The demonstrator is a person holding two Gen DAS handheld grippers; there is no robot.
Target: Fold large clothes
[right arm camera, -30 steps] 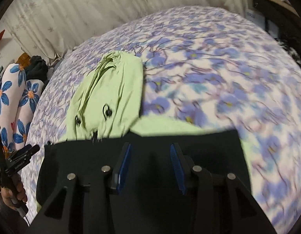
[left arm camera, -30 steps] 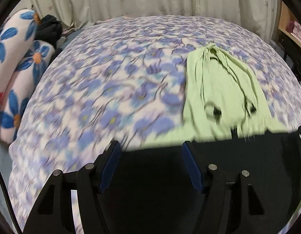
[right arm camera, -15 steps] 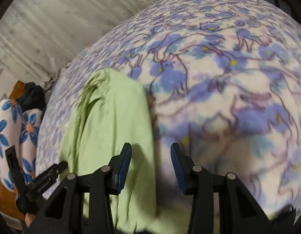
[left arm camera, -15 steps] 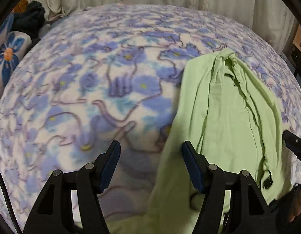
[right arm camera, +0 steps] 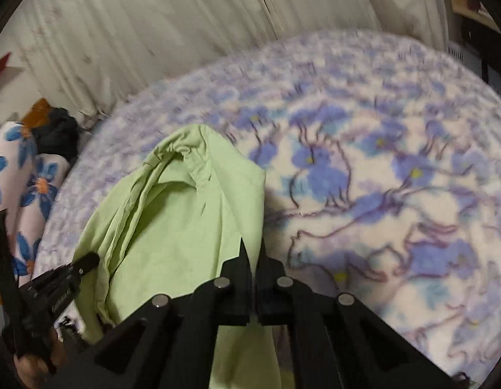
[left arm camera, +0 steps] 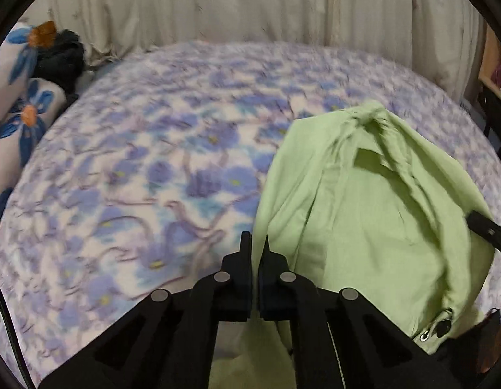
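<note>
The green garment (left arm camera: pixel 363 220) lay on the flowered bed (left arm camera: pixel 137 194), towards its right side in the left view. The left gripper (left arm camera: pixel 254 246) had just clenched on the garment's left edge and the right gripper (right arm camera: pixel 253 253) on its right edge. To fold well, I think both grippers should lift together and carry the edges evenly, so the cloth does not twist.

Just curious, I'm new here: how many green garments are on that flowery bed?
1. A single light green cloth garment lies on the blue-flowered bedspread, between the two grippers. Others may be hidden.
</note>
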